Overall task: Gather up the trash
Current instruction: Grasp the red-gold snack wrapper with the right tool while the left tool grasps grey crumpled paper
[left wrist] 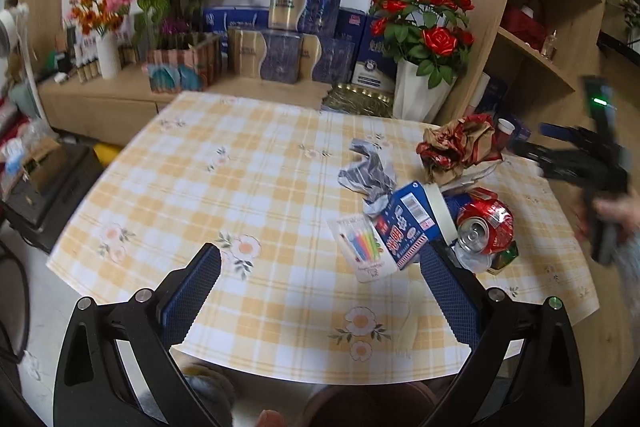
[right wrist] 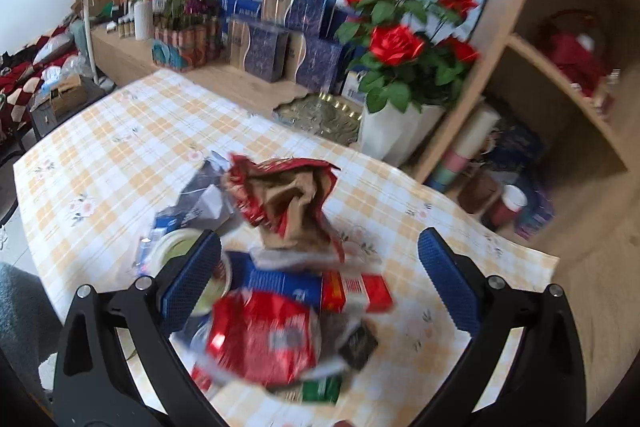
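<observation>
A heap of trash lies on the yellow checked tablecloth (left wrist: 248, 187). It holds a crushed red can (left wrist: 486, 227), a blue carton (left wrist: 404, 227), a candle packet (left wrist: 362, 247), a silver wrapper (left wrist: 366, 175), a tape roll (left wrist: 442, 211) and a crumpled red-brown paper bag (left wrist: 460, 151). My left gripper (left wrist: 320, 259) is open over the cloth, left of the heap, holding nothing. My right gripper (right wrist: 320, 243) is open above the heap. The red can (right wrist: 264, 335) and a small red box (right wrist: 360, 293) lie between its fingers, and the paper bag (right wrist: 288, 199) is just beyond them. It shows blurred as the right gripper (left wrist: 580, 163) at the heap's right.
A white vase of red roses (left wrist: 420, 95) and a gold tray (left wrist: 356, 99) stand at the table's far edge. Blue gift boxes (left wrist: 280, 55) line the sideboard behind. A wooden shelf unit (right wrist: 560, 107) with paper cups (right wrist: 508, 203) rises on the right.
</observation>
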Available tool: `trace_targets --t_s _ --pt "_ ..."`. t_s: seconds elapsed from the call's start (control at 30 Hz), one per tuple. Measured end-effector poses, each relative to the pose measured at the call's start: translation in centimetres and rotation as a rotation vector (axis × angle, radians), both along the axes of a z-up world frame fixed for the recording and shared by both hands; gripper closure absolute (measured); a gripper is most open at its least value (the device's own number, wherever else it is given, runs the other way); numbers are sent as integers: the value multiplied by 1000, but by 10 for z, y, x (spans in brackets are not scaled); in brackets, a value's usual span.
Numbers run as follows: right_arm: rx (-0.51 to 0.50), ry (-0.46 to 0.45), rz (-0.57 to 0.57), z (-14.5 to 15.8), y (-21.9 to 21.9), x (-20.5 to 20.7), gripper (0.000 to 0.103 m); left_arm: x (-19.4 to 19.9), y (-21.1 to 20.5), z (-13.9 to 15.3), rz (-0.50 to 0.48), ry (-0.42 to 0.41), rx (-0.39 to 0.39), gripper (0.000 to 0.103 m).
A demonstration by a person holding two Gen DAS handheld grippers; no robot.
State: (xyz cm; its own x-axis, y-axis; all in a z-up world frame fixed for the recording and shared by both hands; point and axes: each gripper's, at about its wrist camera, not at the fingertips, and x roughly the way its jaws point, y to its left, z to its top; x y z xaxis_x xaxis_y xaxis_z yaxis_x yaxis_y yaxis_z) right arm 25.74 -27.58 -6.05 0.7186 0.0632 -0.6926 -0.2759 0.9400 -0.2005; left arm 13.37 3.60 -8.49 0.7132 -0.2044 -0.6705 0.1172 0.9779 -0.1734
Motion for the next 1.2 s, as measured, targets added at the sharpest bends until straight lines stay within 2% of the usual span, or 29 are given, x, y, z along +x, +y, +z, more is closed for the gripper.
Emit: trace_targets --t_s 0.1,0.23,0.33,0.4,0.43,0.47,0.5,0.57,0.7,0.8,0.87,1.0,1.1,1.2 --pt "-11 98 50 -17 6 34 6 1 1 -7 -15 0 -7 5" --pt "-62 154 108 -33 17 61 6 6 3 -17 -21 16 0 5" --pt "-60 198 93 -45 19 81 6 12 5 -27 -25 47 -20 6" --pt "-24 227 81 -50 18 90 7 14 4 -30 -33 54 -35 6" --pt "-1 239 83 -51 18 92 23 15 3 -32 -40 56 -40 6" --pt "18 247 97 -50 19 93 54 16 2 -33 -46 57 -43 6" --pt "22 238 103 -49 20 91 60 17 1 -33 -49 58 -44 6" --pt "12 168 81 -40 19 84 61 18 -1 -35 -60 63 -54 7" --pt "106 11 62 -14 6 62 63 27 -1 -42 -81 101 -101 12" --pt "193 -98 22 6 -8 40 63 46 2 -48 -81 153 -209 14" --pt "229 -148 -4 14 -16 29 63 63 3 -52 -80 180 -264 21" --pt "303 -214 -82 22 -37 8 63 120 -8 -63 -97 242 -377 24" --pt "320 -248 -125 21 -52 -7 63 171 -23 -79 -111 319 -465 27" --pt "324 -271 -167 20 -68 -24 63 216 -44 -96 -141 390 -497 27"
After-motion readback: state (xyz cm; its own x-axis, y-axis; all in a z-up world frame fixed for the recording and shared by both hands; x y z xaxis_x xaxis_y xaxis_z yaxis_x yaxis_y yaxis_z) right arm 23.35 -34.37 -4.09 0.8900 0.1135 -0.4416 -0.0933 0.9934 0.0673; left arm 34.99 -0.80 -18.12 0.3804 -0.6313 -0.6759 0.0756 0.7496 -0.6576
